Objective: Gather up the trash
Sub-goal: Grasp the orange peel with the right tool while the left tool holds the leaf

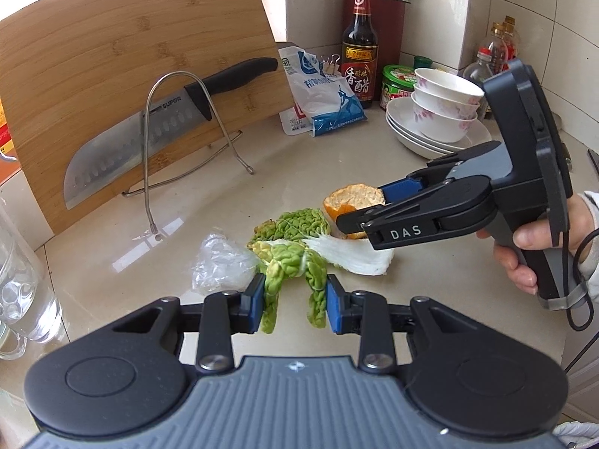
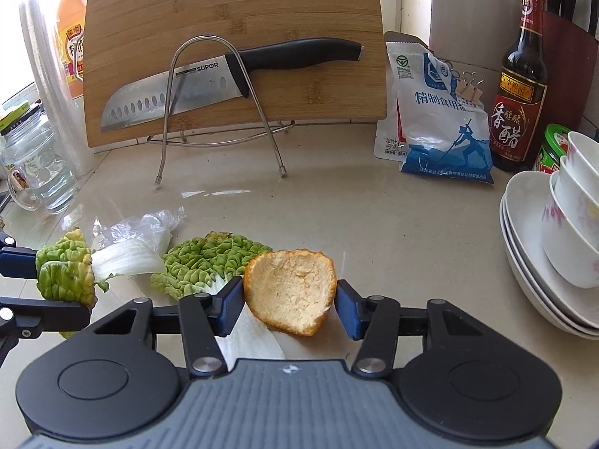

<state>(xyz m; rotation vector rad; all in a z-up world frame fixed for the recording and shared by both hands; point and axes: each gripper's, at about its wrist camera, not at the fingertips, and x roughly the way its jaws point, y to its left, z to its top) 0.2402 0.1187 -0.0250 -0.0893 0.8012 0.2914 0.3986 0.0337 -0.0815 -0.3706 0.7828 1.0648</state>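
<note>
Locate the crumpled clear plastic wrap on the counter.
In the left wrist view the crumpled clear plastic wrap lies on the beige counter, left of the green cabbage leaf, below the wire knife stand.

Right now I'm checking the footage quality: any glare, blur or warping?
Left wrist view: window glare on the countertop, cutting board edges bowed by the fisheye, otherwise sharp. Right wrist view: glare streak on the countertop, washed-out bright left edge, orange peel crisp.
</note>
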